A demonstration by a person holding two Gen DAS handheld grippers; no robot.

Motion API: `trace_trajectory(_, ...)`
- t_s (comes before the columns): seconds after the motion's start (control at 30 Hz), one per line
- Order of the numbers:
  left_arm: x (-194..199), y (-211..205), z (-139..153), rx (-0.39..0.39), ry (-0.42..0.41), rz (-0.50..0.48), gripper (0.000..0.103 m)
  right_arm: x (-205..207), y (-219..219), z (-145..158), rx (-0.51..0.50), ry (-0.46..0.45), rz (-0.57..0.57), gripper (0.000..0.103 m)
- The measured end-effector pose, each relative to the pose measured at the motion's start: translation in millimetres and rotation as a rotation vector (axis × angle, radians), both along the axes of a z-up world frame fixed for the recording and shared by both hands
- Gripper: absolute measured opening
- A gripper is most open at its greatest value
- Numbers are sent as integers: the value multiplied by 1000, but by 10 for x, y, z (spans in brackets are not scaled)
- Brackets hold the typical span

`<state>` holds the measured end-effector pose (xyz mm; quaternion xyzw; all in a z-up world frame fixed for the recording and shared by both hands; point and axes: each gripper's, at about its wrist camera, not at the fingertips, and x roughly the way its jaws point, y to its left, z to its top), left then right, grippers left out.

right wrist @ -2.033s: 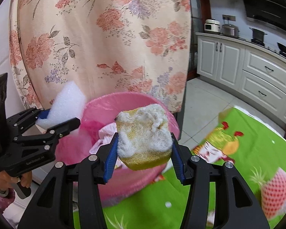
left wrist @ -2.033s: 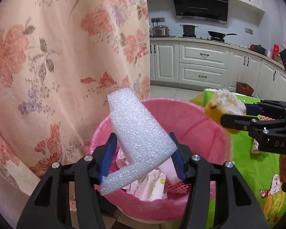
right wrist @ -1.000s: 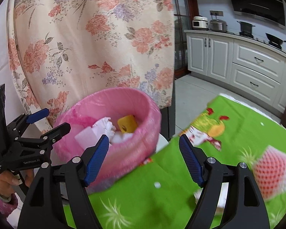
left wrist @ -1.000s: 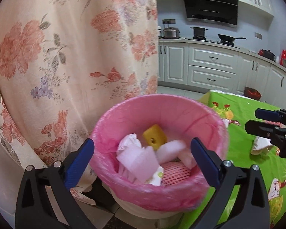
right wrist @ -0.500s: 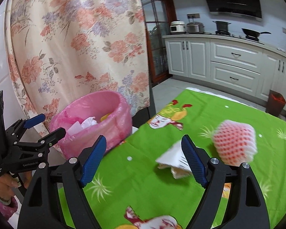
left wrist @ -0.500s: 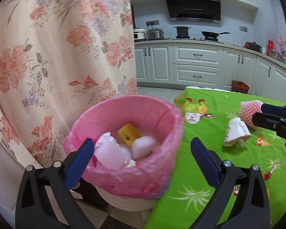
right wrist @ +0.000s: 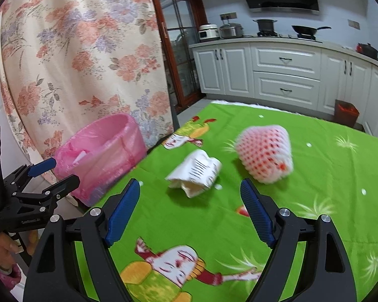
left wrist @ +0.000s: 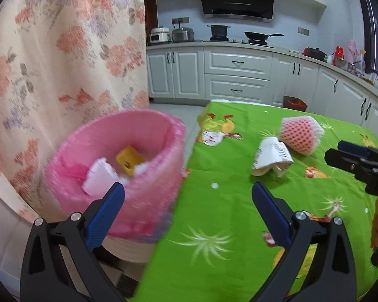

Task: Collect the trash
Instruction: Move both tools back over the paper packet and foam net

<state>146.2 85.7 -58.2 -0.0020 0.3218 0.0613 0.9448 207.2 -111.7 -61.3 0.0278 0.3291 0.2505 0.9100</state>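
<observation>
We work over a surface point(right wrist: 315, 176) under a bright green printed cloth, with the pink-lined trash bin point(left wrist: 118, 171) standing just off its edge, beside a flowered curtain point(right wrist: 75, 50). The bin already holds white foam scraps and a yellow sponge piece point(left wrist: 129, 159).

Two pieces of trash lie on the cloth, close together. The larger is a pink foam fruit net point(right wrist: 264, 154), a soft, springy, nearly weightless sleeve; we judge it will squash under any squeeze, so a grip across its middle should hold it. Beside it, nearer the bin, lies a crumpled white paper wrapper point(right wrist: 195, 172), also light and limp. It looks likely to slide on the cloth, so we would pinch the raised folds at its bunched end.

Both tools carry nothing: our right gripper point(right wrist: 190, 210) has its jaws spread wide, facing the wrapper, and our left gripper point(left wrist: 187, 211) is equally wide.
</observation>
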Motion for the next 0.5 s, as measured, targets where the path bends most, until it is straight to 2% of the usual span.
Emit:
trace_trajectory(0.1, 47, -114, -94, -47, 25, -18, 98, 18, -131, -102, -2, 23, -35, 78)
trace_trajectory(0.5, 320, -590, -465, -71, 111, -121, 98, 337, -585, -304, -27, 75, -162, 78)
